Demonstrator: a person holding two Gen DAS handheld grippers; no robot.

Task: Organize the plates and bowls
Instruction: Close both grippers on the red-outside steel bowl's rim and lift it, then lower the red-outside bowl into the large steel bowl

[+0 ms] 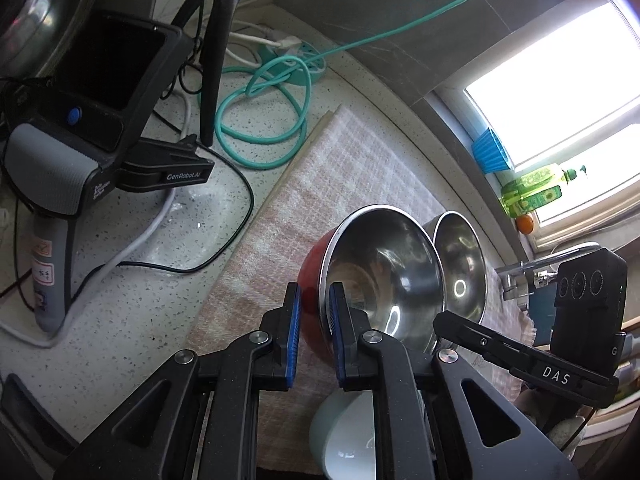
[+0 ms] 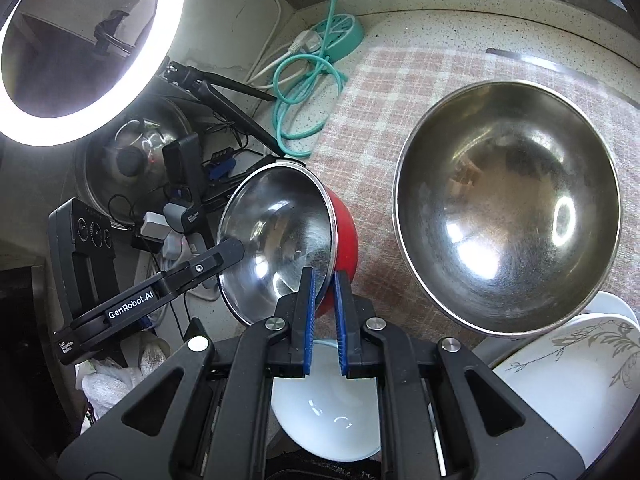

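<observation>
A red bowl (image 1: 384, 272) with a shiny steel inside hangs tilted over the pink checked cloth (image 1: 320, 200). My left gripper (image 1: 316, 296) is shut on its rim, one blue pad on the red outside and one inside. My right gripper (image 2: 324, 280) is shut on the opposite rim of the same red bowl (image 2: 280, 236). Each gripper shows in the other's view: the left gripper (image 2: 234, 252) and the right gripper (image 1: 440, 320). A large steel bowl (image 2: 508, 208) stands on the cloth to the right. A white bowl (image 2: 328, 412) lies below my fingers, beside a flower-patterned white plate (image 2: 580, 360).
A teal power strip (image 2: 344, 32) and coiled teal cable (image 1: 260, 128) lie at the back of the speckled counter (image 1: 120, 300). A lit ring light (image 2: 80, 52), tripod legs, a pot lid (image 2: 136, 152) and loose cables crowd the left. A window sill with a green bottle (image 1: 532, 192) runs along the right.
</observation>
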